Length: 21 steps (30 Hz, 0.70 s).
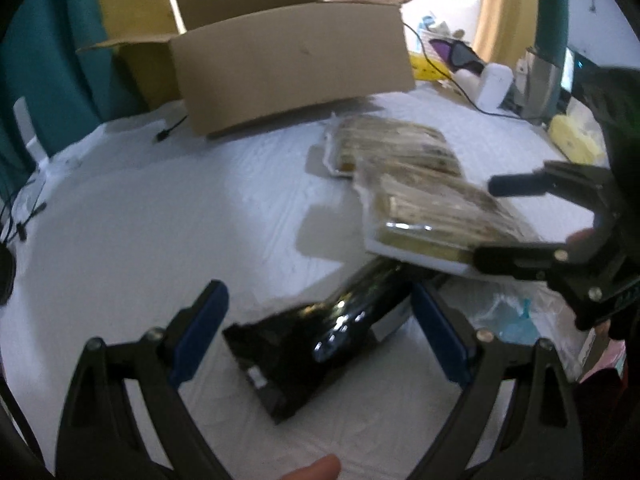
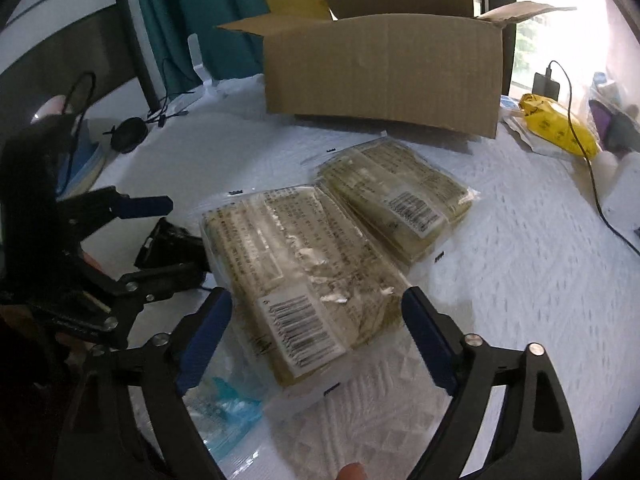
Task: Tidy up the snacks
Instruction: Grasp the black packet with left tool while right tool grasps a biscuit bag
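Both grippers hang wide open, holding nothing, in front of the cardboard box (image 2: 384, 72): left gripper (image 1: 320, 332) over the black pouch (image 1: 320, 344), right gripper (image 2: 316, 332) over the nearer snack pack (image 2: 296, 264).

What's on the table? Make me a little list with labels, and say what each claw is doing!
table cover: white cloth
box: open cardboard box at the back
near snack: clear pack with barcode label, flat
far snack: second clear pack beside it, nearer the box
dark snack: black bag lying flat
left claw: open, straddling the black bag, not gripping
right claw: open, over the near clear pack, not gripping
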Each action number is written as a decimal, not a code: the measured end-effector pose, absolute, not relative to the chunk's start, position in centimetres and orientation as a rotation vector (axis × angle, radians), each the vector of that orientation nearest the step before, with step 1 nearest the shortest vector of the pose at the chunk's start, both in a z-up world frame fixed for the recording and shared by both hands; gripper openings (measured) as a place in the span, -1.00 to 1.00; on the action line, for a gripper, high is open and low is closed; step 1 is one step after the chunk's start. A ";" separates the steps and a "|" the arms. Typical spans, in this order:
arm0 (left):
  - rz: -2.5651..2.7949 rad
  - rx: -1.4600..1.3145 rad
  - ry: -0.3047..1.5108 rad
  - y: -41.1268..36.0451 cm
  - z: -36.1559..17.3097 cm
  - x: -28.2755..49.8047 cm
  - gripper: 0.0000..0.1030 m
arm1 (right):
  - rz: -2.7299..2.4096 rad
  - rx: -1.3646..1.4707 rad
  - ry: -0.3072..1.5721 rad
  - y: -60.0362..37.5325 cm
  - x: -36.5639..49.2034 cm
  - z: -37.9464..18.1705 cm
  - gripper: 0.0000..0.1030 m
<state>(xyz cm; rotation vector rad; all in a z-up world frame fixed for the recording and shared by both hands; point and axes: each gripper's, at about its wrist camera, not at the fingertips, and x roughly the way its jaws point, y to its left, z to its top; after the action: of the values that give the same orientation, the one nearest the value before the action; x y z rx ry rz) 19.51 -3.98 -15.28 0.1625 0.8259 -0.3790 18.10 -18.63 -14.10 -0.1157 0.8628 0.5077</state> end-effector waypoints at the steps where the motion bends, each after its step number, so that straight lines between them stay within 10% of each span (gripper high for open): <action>1: -0.392 0.168 0.830 -4.2 -15.4 19.7 0.82 | 0.509 -0.111 0.864 -18.6 18.3 -14.2 0.78; 10: -0.433 0.212 0.905 -5.8 -16.6 21.2 0.69 | 0.534 -0.114 0.874 -19.2 20.9 -14.9 0.95; 15: -0.410 0.183 0.868 -5.9 -16.4 20.7 -0.17 | 0.521 -0.081 0.939 -19.1 22.6 -15.9 0.98; 21: -0.394 0.132 0.862 -4.8 -16.1 20.5 -0.36 | 0.501 -0.113 0.917 -18.6 22.3 -15.6 0.73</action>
<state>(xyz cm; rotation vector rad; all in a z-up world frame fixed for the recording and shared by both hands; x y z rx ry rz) 20.50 -4.78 -16.12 0.1320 0.8620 -0.3937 22.34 -18.60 -15.63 -0.1135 0.9170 0.5009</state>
